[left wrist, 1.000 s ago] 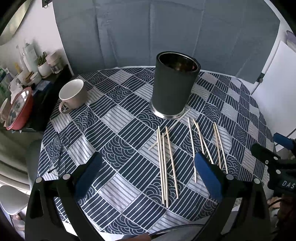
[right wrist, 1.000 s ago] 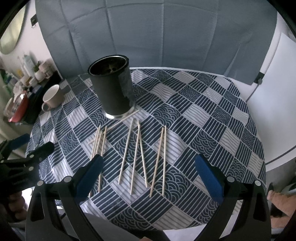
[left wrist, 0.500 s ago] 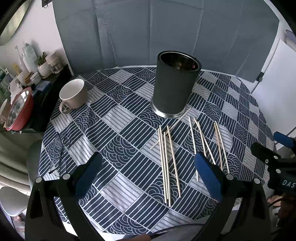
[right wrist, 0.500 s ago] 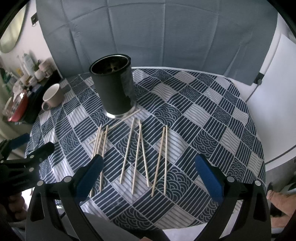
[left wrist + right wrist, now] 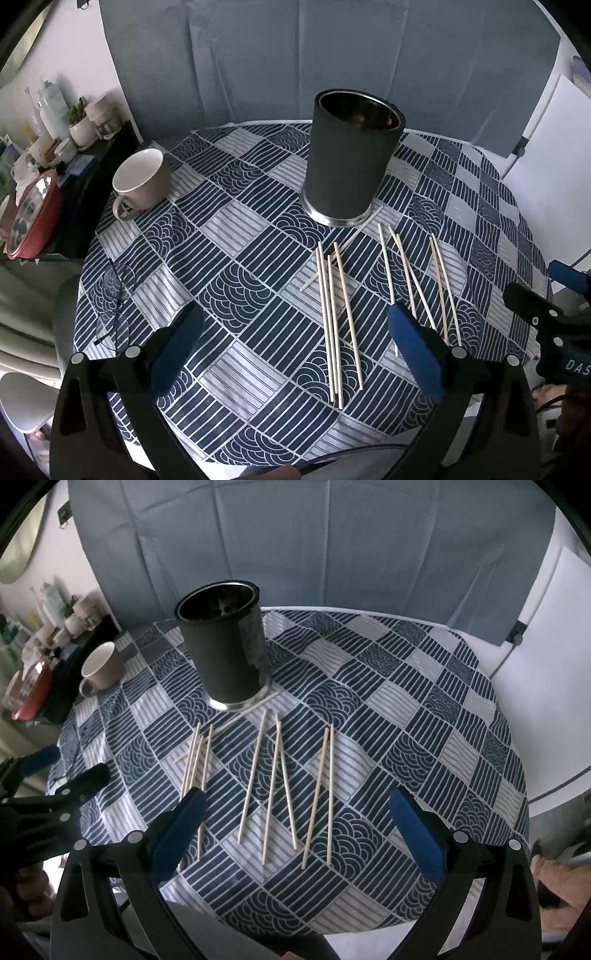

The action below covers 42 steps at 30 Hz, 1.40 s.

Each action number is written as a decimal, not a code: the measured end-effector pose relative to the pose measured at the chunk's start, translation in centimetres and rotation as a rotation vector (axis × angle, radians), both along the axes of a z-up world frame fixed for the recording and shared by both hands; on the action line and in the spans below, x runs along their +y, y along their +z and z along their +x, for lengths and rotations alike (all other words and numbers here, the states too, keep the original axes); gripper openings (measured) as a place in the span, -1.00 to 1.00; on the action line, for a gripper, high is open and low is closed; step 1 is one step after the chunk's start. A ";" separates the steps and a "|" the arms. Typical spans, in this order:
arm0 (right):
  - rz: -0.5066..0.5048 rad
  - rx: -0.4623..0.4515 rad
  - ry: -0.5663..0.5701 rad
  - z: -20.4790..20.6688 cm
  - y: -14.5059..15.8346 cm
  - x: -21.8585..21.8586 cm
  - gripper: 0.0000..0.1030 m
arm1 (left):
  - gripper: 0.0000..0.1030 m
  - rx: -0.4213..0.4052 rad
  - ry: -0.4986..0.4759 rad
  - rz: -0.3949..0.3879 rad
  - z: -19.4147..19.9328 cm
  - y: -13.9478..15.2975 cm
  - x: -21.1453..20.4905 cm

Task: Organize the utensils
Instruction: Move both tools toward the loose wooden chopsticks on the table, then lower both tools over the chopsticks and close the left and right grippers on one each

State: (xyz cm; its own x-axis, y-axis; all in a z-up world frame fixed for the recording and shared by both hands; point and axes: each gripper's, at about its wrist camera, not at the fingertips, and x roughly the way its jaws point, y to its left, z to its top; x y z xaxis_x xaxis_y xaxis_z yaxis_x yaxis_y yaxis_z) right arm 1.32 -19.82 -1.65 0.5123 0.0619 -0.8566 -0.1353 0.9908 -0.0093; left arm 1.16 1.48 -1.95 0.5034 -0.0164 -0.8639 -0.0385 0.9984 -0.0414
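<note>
Hovering spread-fingered and empty over thin chopsticks point(image 5: 275, 790) lying flat between both pads point(image 5: 181, 830), risked likely slipping or scattering them toward the holder point(image 5: 227, 653) ahead.

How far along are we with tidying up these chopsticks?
Barely started. No stick stands up out of the black holder. Nothing is in hand: the left tool and right tool are both open and hold nothing. All the chopsticks lie loose on the tablecloth, so all remain to go in.
</note>
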 end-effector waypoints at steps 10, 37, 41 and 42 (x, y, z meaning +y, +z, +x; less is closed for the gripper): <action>-0.015 0.036 0.006 1.2 -0.8 0.1 0.85 | 0.89 0.073 0.035 -0.036 1.1 -1.7 0.6; -0.034 0.211 -0.020 7.5 -7.1 -4.4 0.85 | 0.89 0.390 0.110 -0.121 4.5 -10.3 2.0; -0.026 0.251 -0.027 8.5 -9.2 -5.1 0.85 | 0.89 0.414 0.127 -0.110 4.9 -11.4 2.4; -0.031 0.259 -0.031 8.7 -9.8 -5.3 0.85 | 0.89 0.417 0.128 -0.104 5.0 -11.5 2.5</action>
